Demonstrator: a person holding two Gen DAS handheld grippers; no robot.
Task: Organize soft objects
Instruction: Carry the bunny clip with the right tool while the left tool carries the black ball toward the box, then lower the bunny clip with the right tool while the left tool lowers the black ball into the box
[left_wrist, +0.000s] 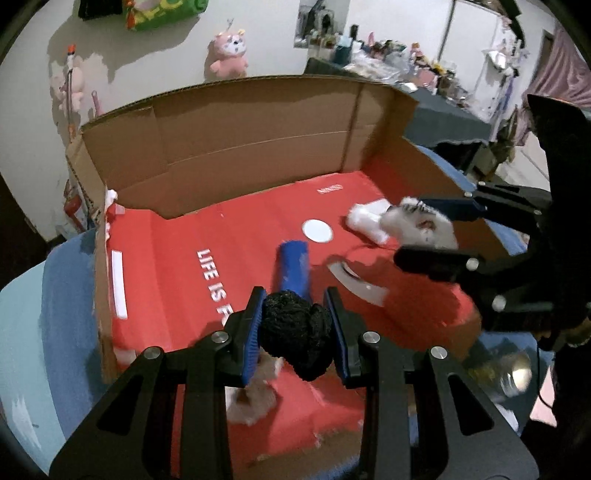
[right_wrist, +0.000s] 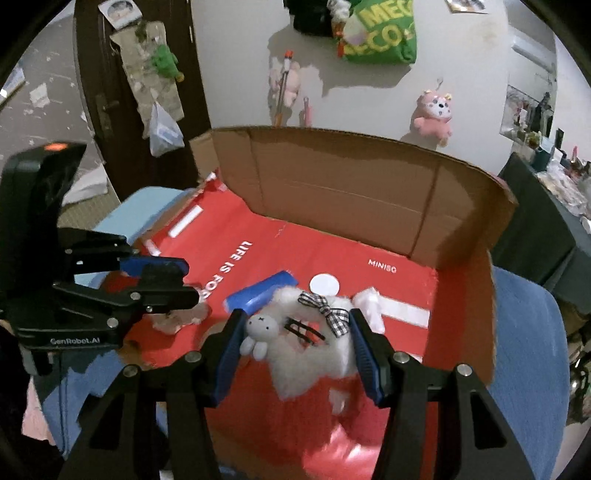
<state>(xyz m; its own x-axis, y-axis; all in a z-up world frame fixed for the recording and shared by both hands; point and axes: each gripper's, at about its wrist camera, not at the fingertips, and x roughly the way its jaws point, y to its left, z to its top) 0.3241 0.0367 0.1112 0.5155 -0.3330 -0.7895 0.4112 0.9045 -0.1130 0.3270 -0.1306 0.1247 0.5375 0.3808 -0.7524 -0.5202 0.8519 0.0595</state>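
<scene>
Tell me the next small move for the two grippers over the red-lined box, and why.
Probably lower both toward bare red lining and let go. The left gripper is shut on a black fuzzy item, the right gripper on a white fluffy toy with a checked bow, and both hang above the open cardboard box, clear of the blue roll on its floor.

Left claw (left_wrist: 295, 325) angled down, jaws clamped narrow, right claw (right_wrist: 295, 350) angled down, jaws half-wide, gripping

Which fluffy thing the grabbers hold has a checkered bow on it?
The white fluffy plush, held in the right gripper, wears a black-and-white checkered bow and a tiny bunny. The left gripper holds a black fuzzy ball with no bow.
</scene>
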